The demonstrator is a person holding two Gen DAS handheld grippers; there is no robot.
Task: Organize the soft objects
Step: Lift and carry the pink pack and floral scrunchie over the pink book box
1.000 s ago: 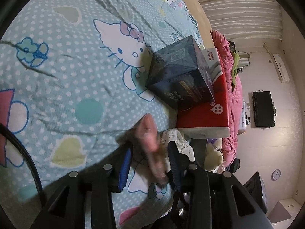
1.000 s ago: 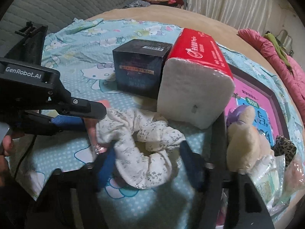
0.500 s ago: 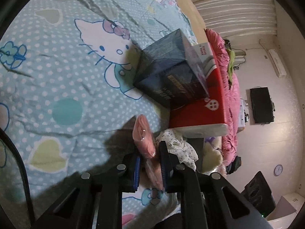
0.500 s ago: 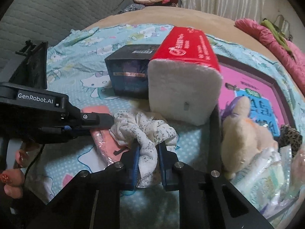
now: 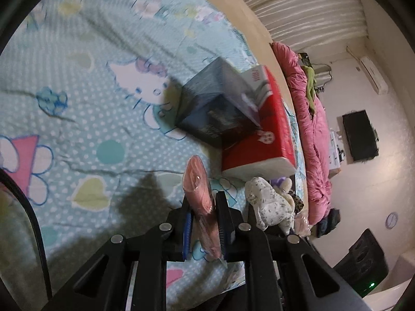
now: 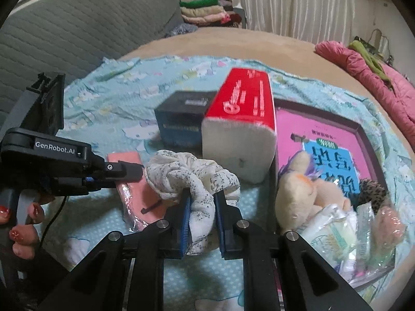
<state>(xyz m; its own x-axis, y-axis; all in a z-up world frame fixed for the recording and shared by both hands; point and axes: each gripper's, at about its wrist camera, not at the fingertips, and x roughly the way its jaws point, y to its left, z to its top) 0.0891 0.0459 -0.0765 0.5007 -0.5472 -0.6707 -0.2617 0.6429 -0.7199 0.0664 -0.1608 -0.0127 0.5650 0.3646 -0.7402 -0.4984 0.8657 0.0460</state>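
"GenRobot.AI" marks the left gripper (image 6: 129,172) at frame left, clamping a pink packet (image 5: 199,189). The right gripper (image 6: 201,207), bottom centre, pinches a floral scrunchie (image 6: 192,173).

A pink pad in clear wrap (image 5: 199,194) stands on edge, pinched between the left fingers (image 5: 222,215). The white speckled scrunchie (image 6: 192,178) hangs bunched, one fold squeezed between the right fingers (image 6: 220,207).

scrunchie (image 6: 192,173): 1 | pink packet (image 5: 198,189): 1 | tissue pack (image 6: 241,140): 1 | dark box (image 6: 181,124): 1 | plush toy (image 6: 301,189): 1
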